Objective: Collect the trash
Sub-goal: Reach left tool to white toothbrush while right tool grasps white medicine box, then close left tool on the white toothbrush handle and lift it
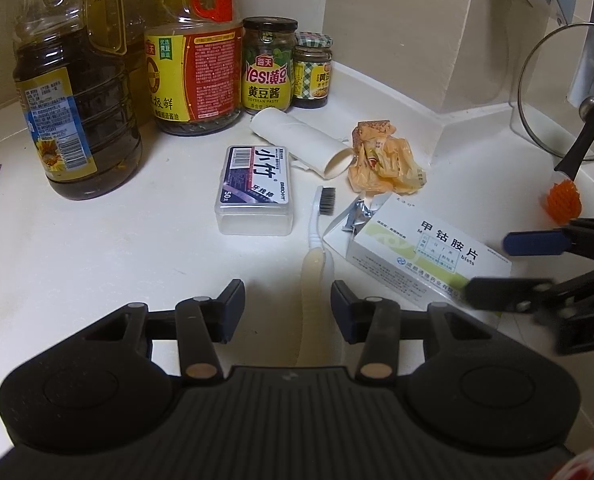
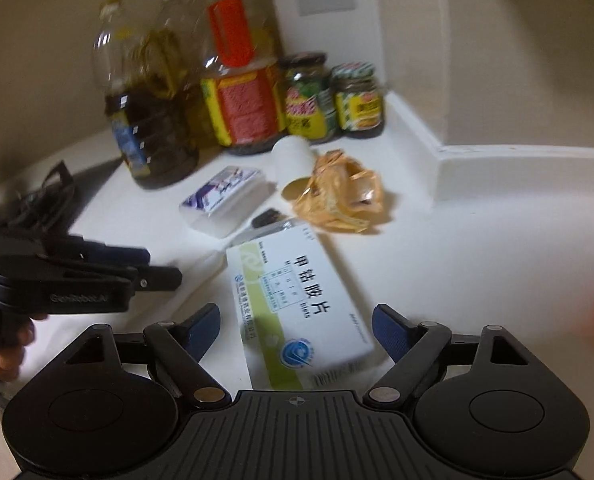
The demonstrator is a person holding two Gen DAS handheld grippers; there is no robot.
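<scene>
Your right gripper (image 2: 295,325) hangs spread wide around the medicine box (image 2: 297,308), your left gripper (image 1: 288,307) unclenched over the toothbrush (image 1: 317,240) (nothing grasped).

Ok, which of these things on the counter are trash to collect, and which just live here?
Likely trash:
crumpled orange wrapper
cardboard tube
opened medicine box, between the open right hand-held gripper fingers
used toothbrush, ahead of the open left hand-held gripper

Probably staying:
oil bottle
soy sauce bottle
paste jars
floss pick box
</scene>
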